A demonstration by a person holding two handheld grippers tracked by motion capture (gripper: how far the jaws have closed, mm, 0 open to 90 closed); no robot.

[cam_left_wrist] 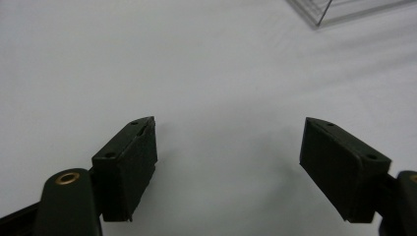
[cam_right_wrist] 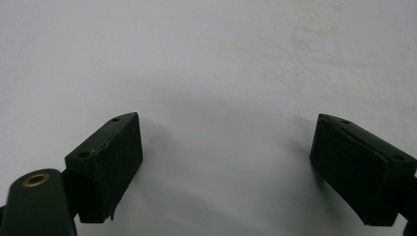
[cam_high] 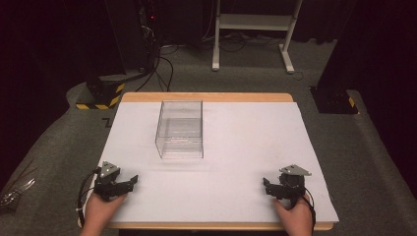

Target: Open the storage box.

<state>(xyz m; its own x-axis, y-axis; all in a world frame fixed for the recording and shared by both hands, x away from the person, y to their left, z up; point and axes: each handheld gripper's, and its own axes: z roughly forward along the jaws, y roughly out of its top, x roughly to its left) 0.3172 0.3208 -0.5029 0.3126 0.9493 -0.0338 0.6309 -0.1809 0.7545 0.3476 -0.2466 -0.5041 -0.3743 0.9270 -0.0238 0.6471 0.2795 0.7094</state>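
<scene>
Nothing had been started, as far as could be judged: the clear plastic box (cam_high: 180, 129) stood upright and apparently empty on the white table (cam_high: 236, 147), toward the far left-centre of the sheet, untouched and well apart from both grippers. All the handling was therefore left to do. At the near left corner the left gripper (cam_high: 129, 181) rested low on the surface, held by the person's left hand (cam_high: 101, 210), its nose angled inward and slightly away from the person, toward the box. In the left gripper view its jaws stood wide apart with only bare white sheet between them; a corner of the box (cam_left_wrist: 344, 10) showed at the top right edge. At the near right corner the right gripper (cam_high: 267, 186) lay in the mirrored pose, held by the right hand (cam_high: 295, 216) and pointing inward toward the table's middle. Its jaws were likewise spread wide, nothing between them, over faintly stained sheet. Both forearms came in from the near edge, wrists low.
</scene>
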